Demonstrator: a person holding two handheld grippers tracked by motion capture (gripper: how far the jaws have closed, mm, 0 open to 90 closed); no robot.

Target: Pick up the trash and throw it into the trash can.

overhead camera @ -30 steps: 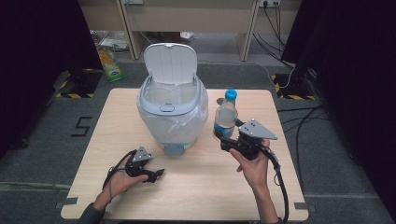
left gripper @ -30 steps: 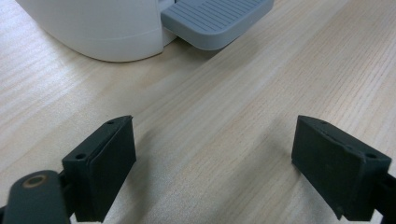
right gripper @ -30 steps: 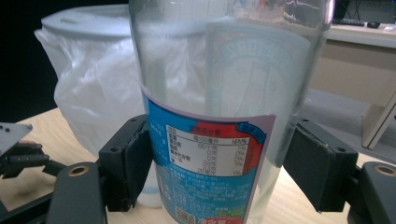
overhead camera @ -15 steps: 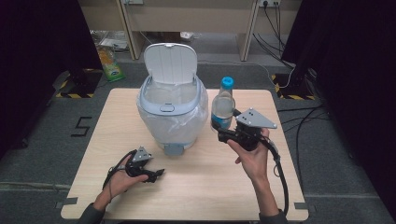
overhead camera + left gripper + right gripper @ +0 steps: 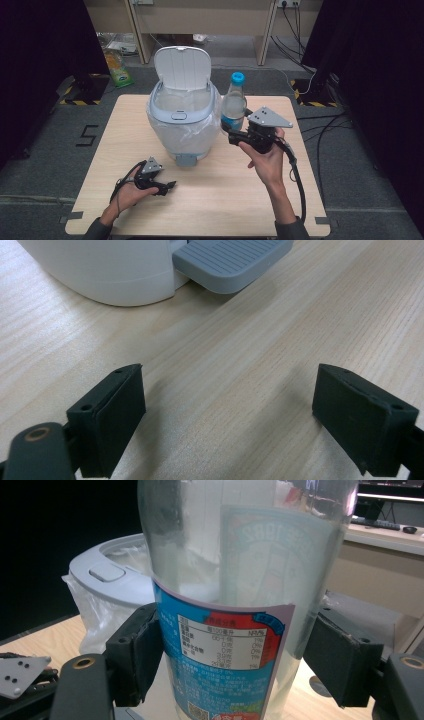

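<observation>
A clear plastic bottle with a blue cap and a blue-red label is held upright just right of the white pedal bin, clear of the table. My right gripper is shut on its lower half; in the right gripper view both pads press the bottle at the label, with the bin's rim behind. The bin's lid stands open over a plastic liner. My left gripper rests on the table, open and holding nothing, pointing at the bin's grey pedal.
The wooden table has free room in front of and to the right of the bin. Cables trail from the right gripper over the table's right side. A green packet and shelving lie on the floor beyond.
My right gripper has lifted the bottle off the table and carried it a little left, closer to the bin's rim. The left gripper has stayed put.
</observation>
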